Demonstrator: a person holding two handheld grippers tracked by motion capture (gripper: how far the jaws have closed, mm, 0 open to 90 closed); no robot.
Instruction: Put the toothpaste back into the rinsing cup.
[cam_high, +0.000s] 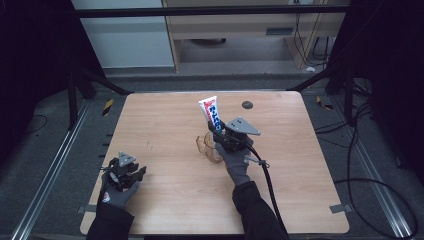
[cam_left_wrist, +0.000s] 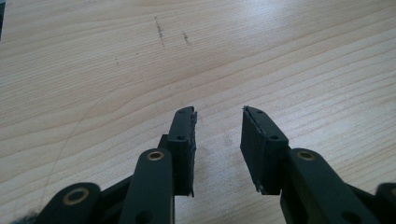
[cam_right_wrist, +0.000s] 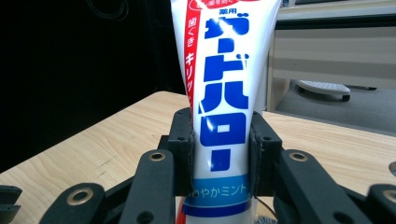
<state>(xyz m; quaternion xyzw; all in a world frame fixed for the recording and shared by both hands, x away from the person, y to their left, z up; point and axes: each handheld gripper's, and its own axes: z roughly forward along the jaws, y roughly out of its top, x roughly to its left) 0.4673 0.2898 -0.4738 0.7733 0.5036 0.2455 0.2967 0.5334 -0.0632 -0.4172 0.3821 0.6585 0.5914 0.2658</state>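
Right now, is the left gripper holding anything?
No, the left gripper is open over bare table, with nothing between its jaws.

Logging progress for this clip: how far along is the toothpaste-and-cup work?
Done: right gripper has clamped the toothpaste tube. In hand: tube held upright over the clear cup. Left: seemingly lowering it in and releasing. Left gripper rests open on the table.

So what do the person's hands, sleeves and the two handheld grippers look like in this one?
Both hands wear grey knit gloves, the left glove with a small red mark near the cuff, under dark sleeves. Each black two-fingered gripper, left and right, carries a grey three-cornered plate on top. A black cable trails from the right one. The black fingers have ribbed pads and brass-coloured pivot rings.
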